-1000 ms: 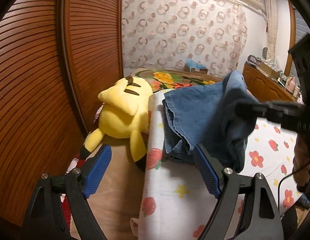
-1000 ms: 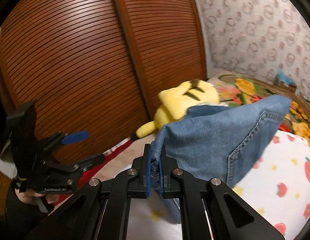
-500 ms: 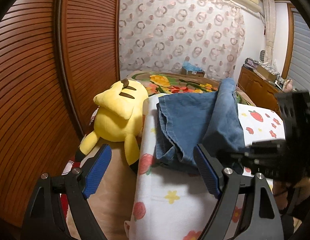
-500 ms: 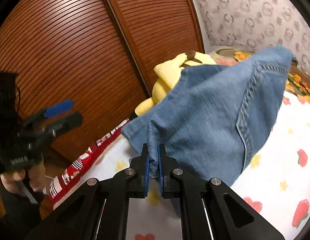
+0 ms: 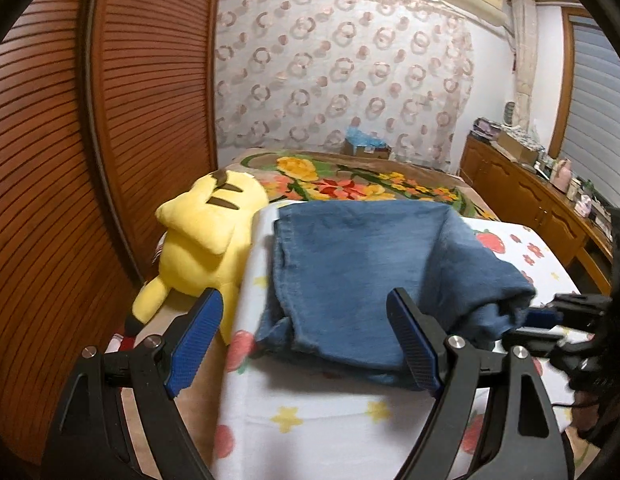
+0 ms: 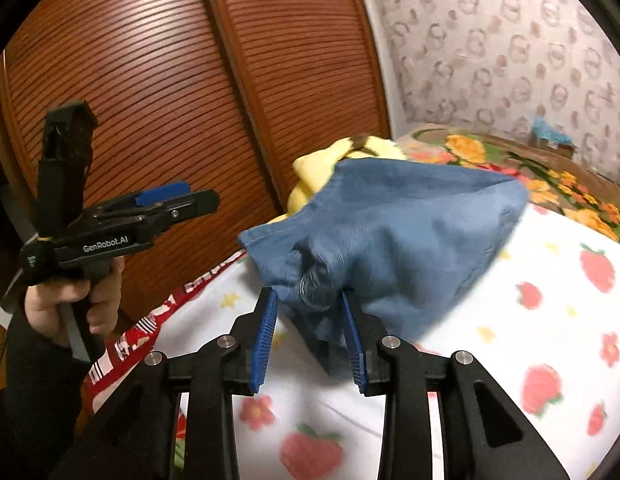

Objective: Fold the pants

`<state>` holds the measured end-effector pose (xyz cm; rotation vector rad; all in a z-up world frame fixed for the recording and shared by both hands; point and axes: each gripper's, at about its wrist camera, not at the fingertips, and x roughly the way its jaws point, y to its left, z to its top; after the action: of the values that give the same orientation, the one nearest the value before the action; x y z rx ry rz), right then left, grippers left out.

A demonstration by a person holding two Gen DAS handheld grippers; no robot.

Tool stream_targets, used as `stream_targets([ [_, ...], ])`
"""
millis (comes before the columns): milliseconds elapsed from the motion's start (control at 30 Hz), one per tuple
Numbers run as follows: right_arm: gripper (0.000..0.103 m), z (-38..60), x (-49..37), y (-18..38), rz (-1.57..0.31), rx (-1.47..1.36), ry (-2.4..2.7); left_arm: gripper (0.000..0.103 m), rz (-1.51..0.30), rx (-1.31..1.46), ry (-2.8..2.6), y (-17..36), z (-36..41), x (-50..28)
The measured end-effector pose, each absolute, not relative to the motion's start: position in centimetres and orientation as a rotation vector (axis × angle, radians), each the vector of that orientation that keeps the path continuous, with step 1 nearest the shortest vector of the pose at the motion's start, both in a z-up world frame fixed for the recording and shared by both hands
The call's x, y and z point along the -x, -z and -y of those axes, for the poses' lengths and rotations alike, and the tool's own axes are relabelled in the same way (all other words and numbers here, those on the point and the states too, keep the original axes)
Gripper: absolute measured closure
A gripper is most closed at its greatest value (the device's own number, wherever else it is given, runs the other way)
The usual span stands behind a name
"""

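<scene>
The blue denim pants [image 5: 362,268] lie folded over on the white strawberry-print sheet [image 5: 330,432]. My left gripper [image 5: 306,340] is open and empty, held above the near edge of the pants; it also shows in the right wrist view [image 6: 170,196]. My right gripper [image 6: 310,336] is open, its blue pads [image 6: 264,336] parted on either side of the bunched near end of the pants [image 6: 390,248], which slumps between them. The right gripper also shows at the right edge of the left wrist view [image 5: 546,320].
A yellow plush toy [image 5: 206,248] lies at the sheet's left edge against the slatted wooden wardrobe doors [image 5: 90,160]. A flowered blanket [image 5: 350,184] covers the far bed. A wooden sideboard [image 5: 530,204] with clutter stands at the right.
My right gripper carried the raised end of the pants over and down towards the sheet, then opened and let go of it. The left gripper stayed open and shifted little.
</scene>
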<state>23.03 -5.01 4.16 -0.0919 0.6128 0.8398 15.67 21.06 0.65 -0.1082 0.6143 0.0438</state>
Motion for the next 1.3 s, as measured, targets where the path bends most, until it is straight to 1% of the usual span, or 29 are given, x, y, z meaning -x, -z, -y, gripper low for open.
stream_targets([
  [133, 0.068, 8.9, -22.1, -5.1, -0.591, 0.054, -0.771, 0.018, -0.620, 0.081, 0.003, -0.4, -18.6, -16.3],
  [267, 0.063, 12.0, -22.1, -5.7, -0.585, 0.037, -0.672, 0.018, -0.635, 0.051, 0.063, 0.2, -15.3, -17.1],
  [400, 0.062, 13.3, -22.7, -6.0, -0.593, 0.030, -0.589, 0.019, -0.660, 0.011, 0.143, 1.2, -11.1, -17.5],
  [433, 0.062, 13.4, -22.7, -6.0, -0.595, 0.034, -0.571, 0.023, -0.664, -0.001, 0.163, 1.4, -10.1, -17.4],
  [500, 0.062, 13.8, -22.4, -6.0, -0.598, 0.043, -0.542, 0.028, -0.685, -0.018, 0.214, 2.1, -8.0, -17.4],
  [533, 0.062, 13.7, -22.4, -5.9, -0.603, 0.044, -0.534, 0.032, -0.691, -0.029, 0.237, 2.4, -7.1, -17.3],
  [633, 0.062, 13.2, -22.3, -6.1, -0.612, 0.045, -0.516, 0.035, -0.718, -0.068, 0.295, 3.3, -4.3, -17.2],
  [833, 0.061, 13.9, -22.4, -6.8, -0.614, 0.043, -0.497, 0.034, -0.777, -0.083, 0.362, 5.2, -1.1, -17.3],
  [867, 0.061, 14.1, -22.4, -6.7, -0.614, 0.044, -0.494, 0.033, -0.782, -0.088, 0.368, 5.4, -0.7, -17.3],
  [900, 0.061, 14.3, -22.5, -6.7, -0.616, 0.043, -0.491, 0.025, -0.789, -0.094, 0.371, 5.7, -0.4, -17.3],
  [933, 0.061, 14.3, -22.7, -6.5, -0.617, 0.042, -0.489, 0.022, -0.797, -0.099, 0.380, 6.0, -0.1, -17.5],
  [1067, 0.061, 14.6, -22.9, -6.3, -0.619, 0.045, -0.486, 0.022, -0.821, -0.160, 0.329, 7.3, 0.6, -18.0],
  [1100, 0.060, 14.6, -23.1, -6.3, -0.621, 0.047, -0.486, 0.035, -0.823, -0.188, 0.306, 7.6, 0.8, -18.2],
  [1133, 0.060, 14.6, -23.4, -6.2, -0.622, 0.050, -0.487, 0.052, -0.827, -0.208, 0.287, 7.8, 0.8, -18.3],
  [1167, 0.060, 14.5, -23.6, -6.2, -0.624, 0.053, -0.489, 0.059, -0.829, -0.207, 0.283, 7.8, 0.6, -18.4],
  [1200, 0.060, 14.6, -23.6, -6.1, -0.624, 0.056, -0.492, 0.075, -0.822, -0.185, 0.290, 7.5, 0.0, -18.4],
  [1233, 0.060, 14.6, -23.9, -6.0, -0.625, 0.058, -0.496, 0.083, -0.808, -0.166, 0.289, 6.9, -0.5, -18.3],
  [1300, 0.060, 14.6, -24.7, -5.9, -0.630, 0.059, -0.502, 0.086, -0.771, -0.106, 0.296, 5.5, -2.2, -18.0],
])
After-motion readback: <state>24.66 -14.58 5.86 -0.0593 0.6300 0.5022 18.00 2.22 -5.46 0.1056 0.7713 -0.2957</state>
